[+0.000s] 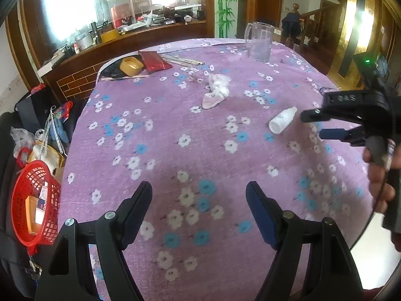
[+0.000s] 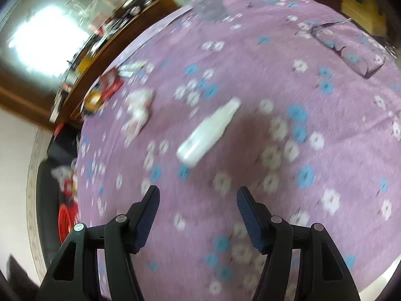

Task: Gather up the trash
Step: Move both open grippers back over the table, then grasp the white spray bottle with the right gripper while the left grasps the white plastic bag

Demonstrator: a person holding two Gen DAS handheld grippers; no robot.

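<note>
Both grippers' fingers (image 2: 147, 215) stand wide, empty; right gripper (image 2: 198, 215) should straddle the lying white bottle (image 2: 208, 133) squarely across its body before closing.

On the table (image 1: 150, 150) right in front of me, the little bottle (image 1: 282, 121) lies on its side over to the right, just off the tips of my right gripper (image 1: 314, 124). The crumpled tissue (image 1: 216, 89) sits further out, left of the bottle. Far edge has the pitcher (image 1: 259, 41), far left corner a bowl (image 1: 131, 65) next to a pouch (image 1: 153, 60). The basket (image 1: 35, 205) is down off the table's near left side.
</note>
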